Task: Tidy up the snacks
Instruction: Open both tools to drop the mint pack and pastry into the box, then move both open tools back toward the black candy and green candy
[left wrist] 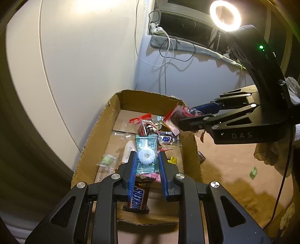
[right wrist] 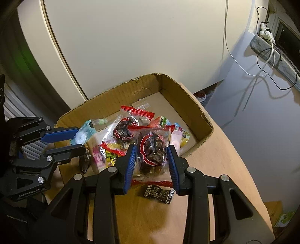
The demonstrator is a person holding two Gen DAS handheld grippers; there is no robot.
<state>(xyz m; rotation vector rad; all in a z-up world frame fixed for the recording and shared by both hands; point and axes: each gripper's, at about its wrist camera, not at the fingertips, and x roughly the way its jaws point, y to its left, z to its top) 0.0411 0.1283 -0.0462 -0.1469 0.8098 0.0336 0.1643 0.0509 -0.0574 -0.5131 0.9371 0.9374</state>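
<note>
An open cardboard box (left wrist: 97,135) (right wrist: 195,105) holds several wrapped snacks. My left gripper (left wrist: 147,156) is shut on a teal packet with a white round candy (left wrist: 146,153), held above the box; it also shows at the left of the right wrist view (right wrist: 82,135). A Snickers bar (left wrist: 137,197) lies below it in the box. My right gripper (right wrist: 151,149) is shut on a clear red-edged packet with a dark snack (right wrist: 152,148), held over the box's near edge; in the left wrist view (left wrist: 180,117) it is at the box's right wall.
A black patterned packet (right wrist: 159,193) lies on the tan table (right wrist: 215,178) outside the box. A small green candy (left wrist: 253,171) lies on the table at right. A white rounded panel stands behind the box. A ring light (left wrist: 225,15) and cables (left wrist: 165,56) are at the back.
</note>
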